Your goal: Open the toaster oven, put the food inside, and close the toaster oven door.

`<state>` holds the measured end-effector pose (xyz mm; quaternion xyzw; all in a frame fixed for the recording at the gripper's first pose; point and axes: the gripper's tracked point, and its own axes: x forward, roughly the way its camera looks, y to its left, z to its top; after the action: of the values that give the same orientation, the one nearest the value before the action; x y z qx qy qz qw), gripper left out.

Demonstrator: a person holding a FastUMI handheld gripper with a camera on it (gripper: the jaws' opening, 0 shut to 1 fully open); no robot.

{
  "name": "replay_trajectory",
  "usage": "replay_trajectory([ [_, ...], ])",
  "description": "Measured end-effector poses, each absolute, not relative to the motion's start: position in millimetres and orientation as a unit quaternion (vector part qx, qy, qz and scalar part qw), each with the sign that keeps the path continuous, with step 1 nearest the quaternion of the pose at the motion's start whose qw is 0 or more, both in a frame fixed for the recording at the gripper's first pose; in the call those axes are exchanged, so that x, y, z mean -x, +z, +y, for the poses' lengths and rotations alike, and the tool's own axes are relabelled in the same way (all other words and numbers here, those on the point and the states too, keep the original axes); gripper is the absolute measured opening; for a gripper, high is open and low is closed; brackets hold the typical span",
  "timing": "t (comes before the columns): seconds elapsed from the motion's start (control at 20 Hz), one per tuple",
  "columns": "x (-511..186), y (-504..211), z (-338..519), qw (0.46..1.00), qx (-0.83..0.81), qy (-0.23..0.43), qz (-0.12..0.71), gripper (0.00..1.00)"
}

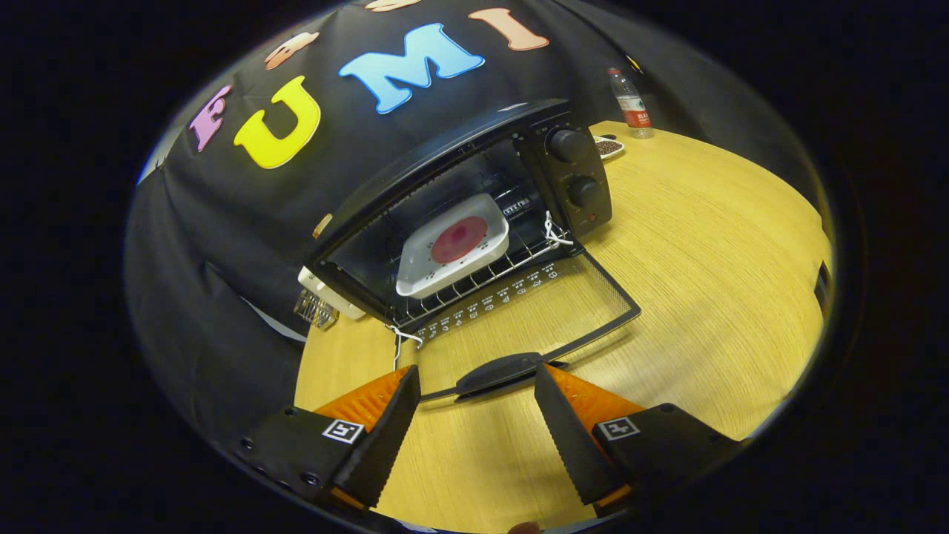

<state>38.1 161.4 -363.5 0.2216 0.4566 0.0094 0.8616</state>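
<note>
Our gripper is spread wide, empty, the black toaster oven's curved door handle just ahead at twelve o'clock. The white square dish of red food sits on the rack inside. We should lift the handle evenly upward.

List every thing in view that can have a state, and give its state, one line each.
toaster oven: open
oven door: folded down flat toward the table, handle just ahead of the tool
white dish of food: inside, on the oven rack
tool: open, holding nothing, fingers either side of the handle
water bottle: upright, capped, beyond the oven
</note>
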Motion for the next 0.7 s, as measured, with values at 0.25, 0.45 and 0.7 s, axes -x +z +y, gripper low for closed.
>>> replay_trajectory([
  [0.25, -24, -386, 158, 0.862, -0.145, 0.028, 0.485, 0.98],
  [0.45, -15, -407, 151, 0.854, -0.057, 0.037, 0.516, 0.98],
  [0.7, -19, -423, 151, 0.848, -0.029, 0.021, 0.529, 0.99],
])
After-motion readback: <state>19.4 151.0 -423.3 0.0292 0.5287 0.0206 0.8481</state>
